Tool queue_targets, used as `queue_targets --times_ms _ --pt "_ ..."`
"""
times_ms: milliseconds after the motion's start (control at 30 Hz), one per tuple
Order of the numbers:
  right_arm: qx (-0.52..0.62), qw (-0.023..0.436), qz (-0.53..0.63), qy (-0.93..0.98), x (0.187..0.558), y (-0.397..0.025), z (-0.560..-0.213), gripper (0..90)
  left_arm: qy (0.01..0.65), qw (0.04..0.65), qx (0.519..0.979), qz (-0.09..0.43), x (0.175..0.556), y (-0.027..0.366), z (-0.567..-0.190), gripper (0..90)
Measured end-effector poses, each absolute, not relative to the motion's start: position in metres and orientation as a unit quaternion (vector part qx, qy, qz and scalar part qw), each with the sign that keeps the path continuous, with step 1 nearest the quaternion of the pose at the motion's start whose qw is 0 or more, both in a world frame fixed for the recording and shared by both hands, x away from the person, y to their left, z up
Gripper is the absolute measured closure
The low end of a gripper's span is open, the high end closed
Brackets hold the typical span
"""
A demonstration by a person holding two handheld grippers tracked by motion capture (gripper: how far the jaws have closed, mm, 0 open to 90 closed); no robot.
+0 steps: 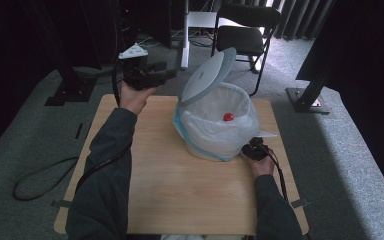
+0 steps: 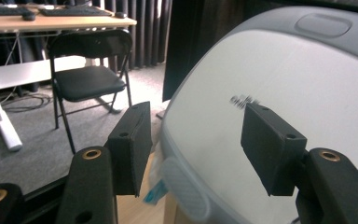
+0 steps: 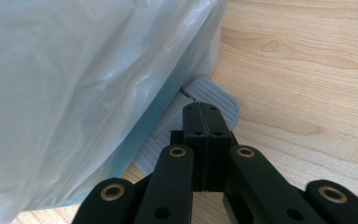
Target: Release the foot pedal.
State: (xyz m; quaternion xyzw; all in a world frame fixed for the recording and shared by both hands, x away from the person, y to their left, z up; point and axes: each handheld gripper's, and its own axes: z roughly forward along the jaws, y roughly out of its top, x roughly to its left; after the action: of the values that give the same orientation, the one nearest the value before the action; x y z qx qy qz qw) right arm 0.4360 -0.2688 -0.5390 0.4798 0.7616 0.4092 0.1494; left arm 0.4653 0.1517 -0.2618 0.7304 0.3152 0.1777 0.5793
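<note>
Pedal bin (image 1: 215,145), mid-worktop (image 1: 155,200), bagged. Right gripper (image 3: 204,123): fingers together, pressing pedal (image 3: 214,100), apparently propping lid (image 1: 207,75) open. Left gripper (image 1: 167,73): fingers apart, raised beside lid. Red item (image 1: 228,117) inside bin.

The person wears dark grey long sleeves (image 1: 107,165). Each hand carries a black gripper: the left gripper (image 2: 193,140) has flat rectangular pads and brass-ringed holes in its arms, with a grey three-cornered plate (image 1: 132,51) on top; the right gripper (image 3: 204,140) shows the same brass rings and small screw holes. Black cables (image 1: 45,175) trail from both.
</note>
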Motion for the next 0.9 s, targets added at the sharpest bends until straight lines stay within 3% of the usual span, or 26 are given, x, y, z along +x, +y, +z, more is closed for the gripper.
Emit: queue_targets --times_ms 900 --pt "0.488 0.147 0.415 0.754 0.435 -0.269 -0.54 90.0 0.353 0.572 0.724 0.156 0.457 0.175 -0.321 42.8"
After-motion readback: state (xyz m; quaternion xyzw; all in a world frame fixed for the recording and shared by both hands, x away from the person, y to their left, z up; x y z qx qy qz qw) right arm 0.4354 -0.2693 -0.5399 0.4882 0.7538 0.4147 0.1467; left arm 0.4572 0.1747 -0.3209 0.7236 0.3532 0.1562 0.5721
